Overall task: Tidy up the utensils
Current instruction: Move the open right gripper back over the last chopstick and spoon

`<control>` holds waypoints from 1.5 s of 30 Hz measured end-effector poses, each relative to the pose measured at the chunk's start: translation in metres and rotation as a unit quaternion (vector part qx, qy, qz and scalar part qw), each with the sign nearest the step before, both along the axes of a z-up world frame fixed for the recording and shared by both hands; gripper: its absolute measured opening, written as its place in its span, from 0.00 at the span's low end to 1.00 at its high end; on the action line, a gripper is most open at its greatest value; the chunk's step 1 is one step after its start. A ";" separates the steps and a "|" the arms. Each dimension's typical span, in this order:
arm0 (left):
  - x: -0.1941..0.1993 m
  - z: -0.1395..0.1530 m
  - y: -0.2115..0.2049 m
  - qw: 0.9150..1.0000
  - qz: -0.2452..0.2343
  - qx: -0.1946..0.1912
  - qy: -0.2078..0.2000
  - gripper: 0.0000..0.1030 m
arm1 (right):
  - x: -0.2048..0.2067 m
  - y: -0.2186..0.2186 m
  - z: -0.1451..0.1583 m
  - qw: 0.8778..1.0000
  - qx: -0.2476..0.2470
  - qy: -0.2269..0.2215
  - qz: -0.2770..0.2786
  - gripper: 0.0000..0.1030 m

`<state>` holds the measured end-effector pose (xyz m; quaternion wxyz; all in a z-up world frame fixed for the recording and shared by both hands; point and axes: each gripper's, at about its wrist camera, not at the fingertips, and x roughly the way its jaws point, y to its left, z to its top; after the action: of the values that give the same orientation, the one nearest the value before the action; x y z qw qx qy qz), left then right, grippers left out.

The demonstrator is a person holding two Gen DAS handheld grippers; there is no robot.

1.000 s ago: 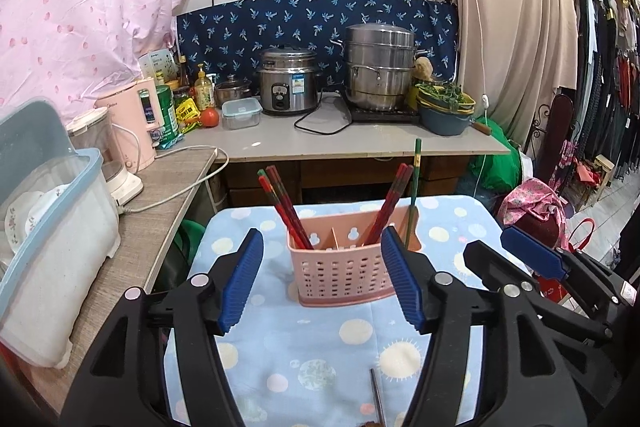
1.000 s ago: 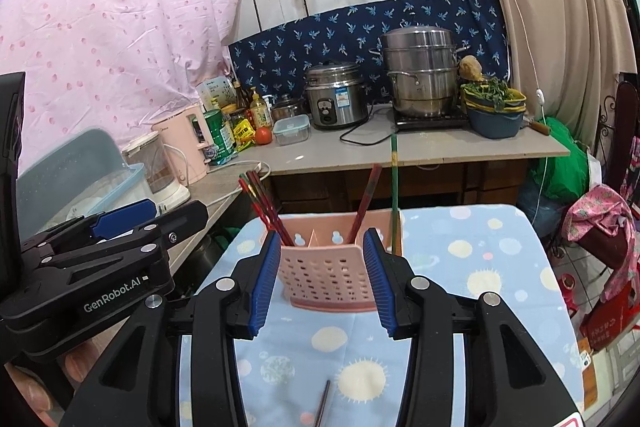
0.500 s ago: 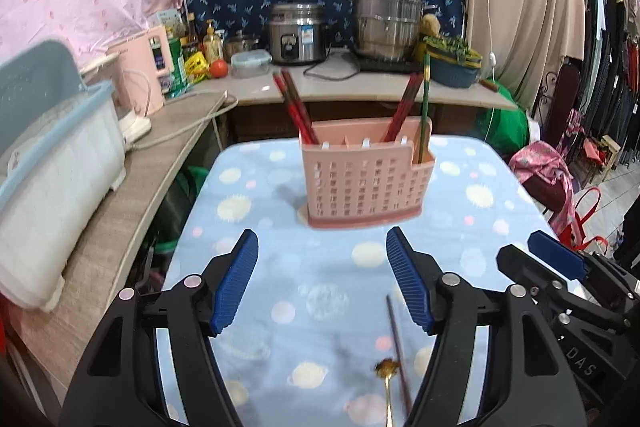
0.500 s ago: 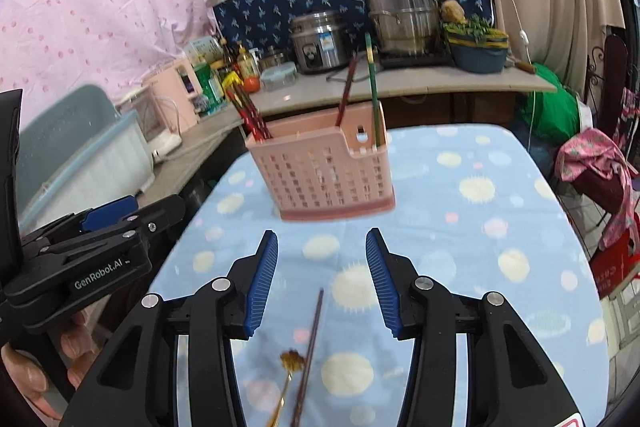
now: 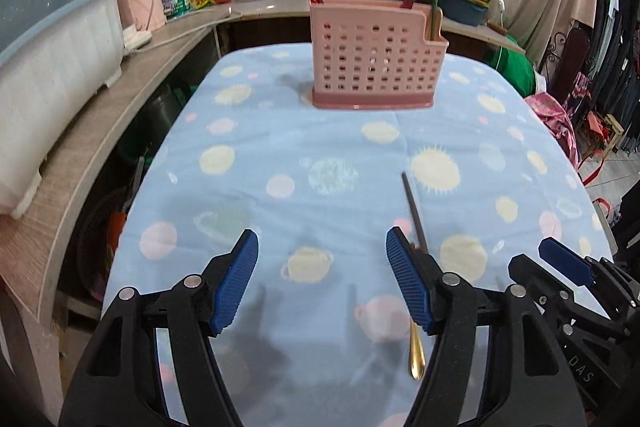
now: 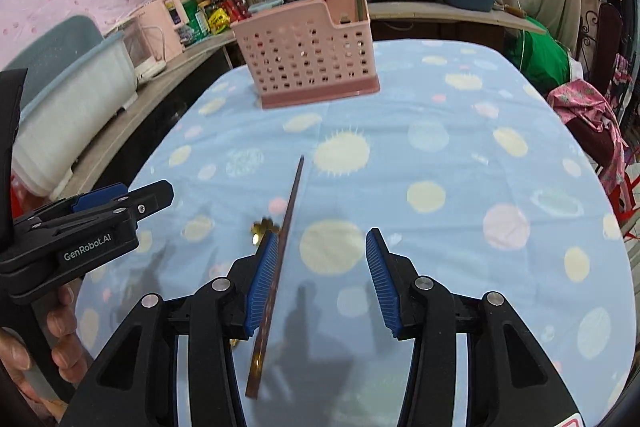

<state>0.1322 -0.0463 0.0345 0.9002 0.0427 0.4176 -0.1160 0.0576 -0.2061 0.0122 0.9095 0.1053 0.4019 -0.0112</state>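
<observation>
Chopstick (image 6: 289, 211) on tablecloth (image 6: 440, 155), right tongs (image 6: 318, 287) parted above

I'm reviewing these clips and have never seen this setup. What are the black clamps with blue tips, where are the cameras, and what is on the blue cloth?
There is no robot: a person holds one hand-held gripper in each hand, and each carries a camera looking forward along its two fingers. One picture comes from the left hand-held gripper, the other from the right hand-held gripper. Both are open and hold nothing. On the blue patterned tablecloth stands a pink utensil basket with chopsticks standing in it. Nearer the cameras lie a loose dark chopstick and a gold spoon, side by side.
</observation>
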 end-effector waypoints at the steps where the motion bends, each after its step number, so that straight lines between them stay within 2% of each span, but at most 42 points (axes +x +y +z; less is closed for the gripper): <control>1: -0.003 -0.004 0.001 1.000 -0.001 0.001 0.004 0.61 | -0.004 0.002 -0.004 1.000 0.002 0.003 0.001 0.44; 8: -0.021 -0.037 0.009 0.999 0.007 0.006 0.041 0.61 | -0.026 0.016 -0.028 0.999 -0.005 0.028 0.016 0.44; 18: -0.038 -0.061 0.022 0.997 0.020 0.004 0.072 0.61 | -0.047 0.036 -0.047 0.998 -0.014 0.046 0.033 0.44; 33: -0.046 -0.067 0.025 0.996 0.018 0.008 0.082 0.66 | -0.051 0.059 -0.051 0.997 -0.033 0.042 0.058 0.44; 41: -0.048 -0.070 0.023 0.996 0.016 0.011 0.086 0.67 | -0.053 0.066 -0.053 0.996 -0.061 0.035 0.061 0.44; 45: -0.049 -0.071 0.023 0.996 0.017 0.011 0.088 0.68 | -0.055 0.068 -0.054 0.995 -0.078 0.031 0.061 0.40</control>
<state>0.0834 -0.0232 -0.0365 0.8612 0.0352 0.4971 -0.0993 0.0029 -0.1376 -0.0415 0.9011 0.0094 0.4334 0.0096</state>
